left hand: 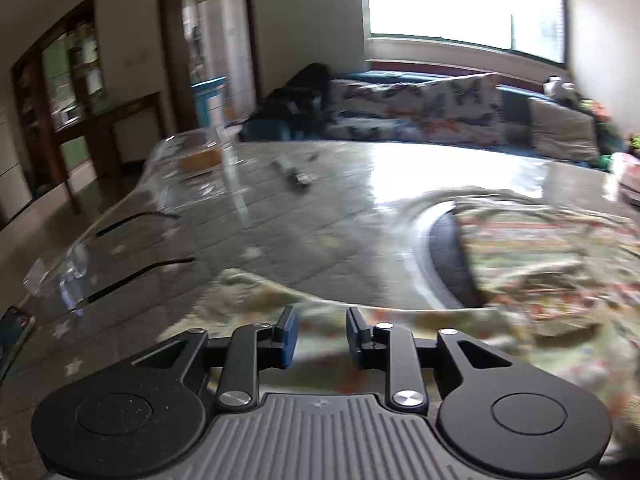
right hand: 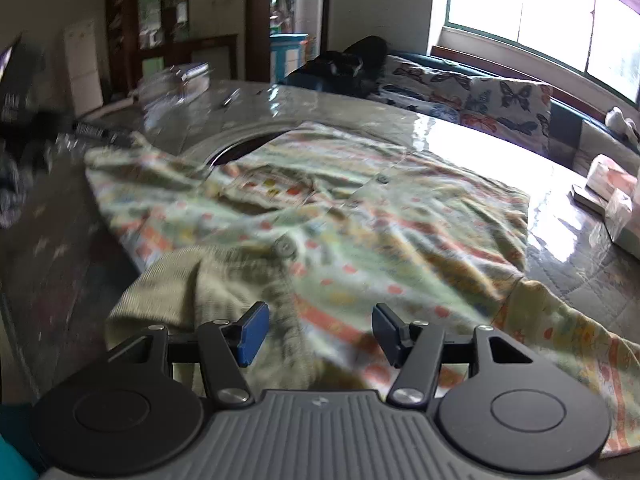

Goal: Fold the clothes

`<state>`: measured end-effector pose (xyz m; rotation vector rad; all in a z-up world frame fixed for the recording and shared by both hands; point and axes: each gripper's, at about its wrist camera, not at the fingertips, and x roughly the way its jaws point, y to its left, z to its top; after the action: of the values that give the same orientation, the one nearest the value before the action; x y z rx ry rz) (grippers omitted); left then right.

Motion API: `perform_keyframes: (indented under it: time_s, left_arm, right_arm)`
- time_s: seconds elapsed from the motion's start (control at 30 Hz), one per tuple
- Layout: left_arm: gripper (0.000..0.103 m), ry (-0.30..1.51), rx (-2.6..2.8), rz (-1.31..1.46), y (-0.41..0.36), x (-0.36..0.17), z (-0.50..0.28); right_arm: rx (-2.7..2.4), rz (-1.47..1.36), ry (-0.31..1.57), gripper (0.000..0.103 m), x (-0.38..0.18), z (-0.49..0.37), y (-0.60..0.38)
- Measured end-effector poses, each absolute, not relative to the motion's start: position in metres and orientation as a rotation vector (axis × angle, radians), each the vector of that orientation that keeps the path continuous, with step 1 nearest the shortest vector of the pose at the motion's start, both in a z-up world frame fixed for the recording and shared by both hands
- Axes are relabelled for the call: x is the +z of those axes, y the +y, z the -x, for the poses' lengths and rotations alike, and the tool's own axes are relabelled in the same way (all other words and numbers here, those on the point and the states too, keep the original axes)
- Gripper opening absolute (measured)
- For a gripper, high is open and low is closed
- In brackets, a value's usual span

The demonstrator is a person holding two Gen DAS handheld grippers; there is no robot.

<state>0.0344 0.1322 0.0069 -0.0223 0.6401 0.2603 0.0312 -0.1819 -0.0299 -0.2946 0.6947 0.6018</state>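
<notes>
Glossy table point(left hand: 304, 216); both hand-held grippers point(left hand: 322, 334) point(right hand: 316, 334) parted, empty.

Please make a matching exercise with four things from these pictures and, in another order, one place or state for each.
Things:
1. shirt
2. left gripper
3. cushion
4. tissue pack

Places or states:
a. on the sofa, under the window
b. spread on the table, unfolded
c. at the table's right edge
d. open, nothing between its pads

Pairs: 1-b, 2-d, 3-a, 4-c
</notes>
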Motion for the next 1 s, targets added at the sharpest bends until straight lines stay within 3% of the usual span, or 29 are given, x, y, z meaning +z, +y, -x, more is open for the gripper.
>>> perform_keyframes:
  time_s: [0.3,0.5,0.83,0.87,0.93,1.0]
  left_arm:
    - [0.032,0.618,-0.061,-0.039,0.039,0.013,-0.022]
    - [0.032,0.659,-0.191,-0.132,-0.009,-0.013,-0.016]
    - [0.032,0.639,-0.164,-0.17,-0.008,-0.011,-0.013]
    - [0.033,0.633,-0.16,-0.164,-0.007,-0.008,-0.014]
    - [0.045,0.622,-0.156,-0.152,-0.008,-0.003,-0.017]
    - [0.048,0.619,-0.162,-0.145,-0.012,-0.002,-0.02]
  right_arm:
    - [0.615,0.334,0.682,0.059,-0.028,-0.017,-0.182]
    - [0.615,0.316,0.678,0.059,-0.027,-0.014,-0.186]
    - [0.491,0.181,0.64,0.06,-0.01,-0.019,-0.238]
    - [0.452,0.172,0.638,0.06,-0.01,-0.022,-0.249]
    - [0.377,0.153,0.64,0.064,-0.011,-0.03,-0.269]
    - [0.297,0.131,0.652,0.065,-0.014,-0.04,-0.289]
